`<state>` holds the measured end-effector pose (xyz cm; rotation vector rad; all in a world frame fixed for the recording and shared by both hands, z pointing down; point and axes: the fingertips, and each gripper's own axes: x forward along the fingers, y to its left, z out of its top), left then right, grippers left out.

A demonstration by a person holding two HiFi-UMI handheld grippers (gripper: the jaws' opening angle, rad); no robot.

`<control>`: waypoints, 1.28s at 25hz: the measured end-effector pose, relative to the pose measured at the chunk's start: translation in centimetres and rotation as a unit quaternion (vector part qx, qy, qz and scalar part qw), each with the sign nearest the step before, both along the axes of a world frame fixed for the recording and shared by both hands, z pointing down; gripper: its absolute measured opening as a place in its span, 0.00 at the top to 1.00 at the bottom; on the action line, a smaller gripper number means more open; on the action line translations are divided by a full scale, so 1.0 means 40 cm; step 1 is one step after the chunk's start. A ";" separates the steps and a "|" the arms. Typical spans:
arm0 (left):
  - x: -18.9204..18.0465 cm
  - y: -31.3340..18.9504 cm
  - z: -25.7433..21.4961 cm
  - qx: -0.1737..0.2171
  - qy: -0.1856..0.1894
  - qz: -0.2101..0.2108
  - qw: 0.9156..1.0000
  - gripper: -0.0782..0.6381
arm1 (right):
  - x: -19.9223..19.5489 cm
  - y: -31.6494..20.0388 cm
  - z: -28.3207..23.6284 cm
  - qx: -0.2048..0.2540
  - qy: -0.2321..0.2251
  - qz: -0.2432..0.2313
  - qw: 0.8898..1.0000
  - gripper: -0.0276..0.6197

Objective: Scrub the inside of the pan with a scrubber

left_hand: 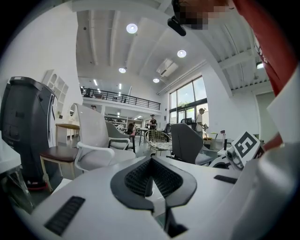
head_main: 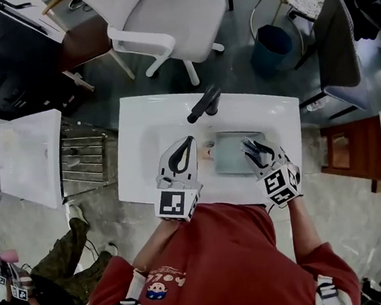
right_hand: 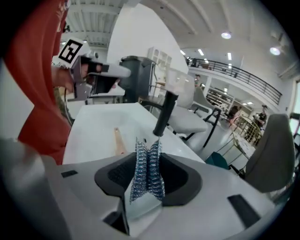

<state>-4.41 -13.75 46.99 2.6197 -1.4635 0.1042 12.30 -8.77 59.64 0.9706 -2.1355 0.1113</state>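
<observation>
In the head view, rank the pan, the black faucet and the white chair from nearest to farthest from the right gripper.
1. pan: directly at the tip of the right gripper, just to its left.
2. black faucet: up and to the left of the gripper, toward the back of the white counter.
3. white chair: beyond the counter, at the top of the view.

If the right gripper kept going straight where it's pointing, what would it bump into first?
Probably the black faucet. It stands right beyond the steel scrubber pinched in the right gripper. Depth is hard to judge here, so the gripper might slide just past the faucet instead.
</observation>
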 end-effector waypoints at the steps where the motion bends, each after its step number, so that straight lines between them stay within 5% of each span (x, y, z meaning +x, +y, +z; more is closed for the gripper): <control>1: 0.005 0.002 0.004 -0.002 0.000 0.003 1.000 0.87 | -0.004 0.015 0.029 -0.014 0.018 -0.025 0.999 0.69; 5: 0.018 0.004 0.007 -0.002 -0.004 0.006 1.000 0.87 | -0.012 0.071 0.147 -0.088 0.089 -0.119 0.985 0.70; 11: 0.014 0.021 0.036 -0.031 -0.025 0.013 0.999 0.87 | 0.013 0.116 0.242 -0.151 0.159 -0.183 0.958 0.70; 22: 0.024 0.031 0.047 -0.034 -0.014 0.025 0.999 0.87 | 0.011 0.184 0.357 -0.235 0.173 -0.253 0.923 0.70; 32: 0.049 0.045 0.065 -0.047 -0.006 0.033 0.998 0.87 | 0.005 0.190 0.384 -0.275 0.139 -0.241 0.920 0.71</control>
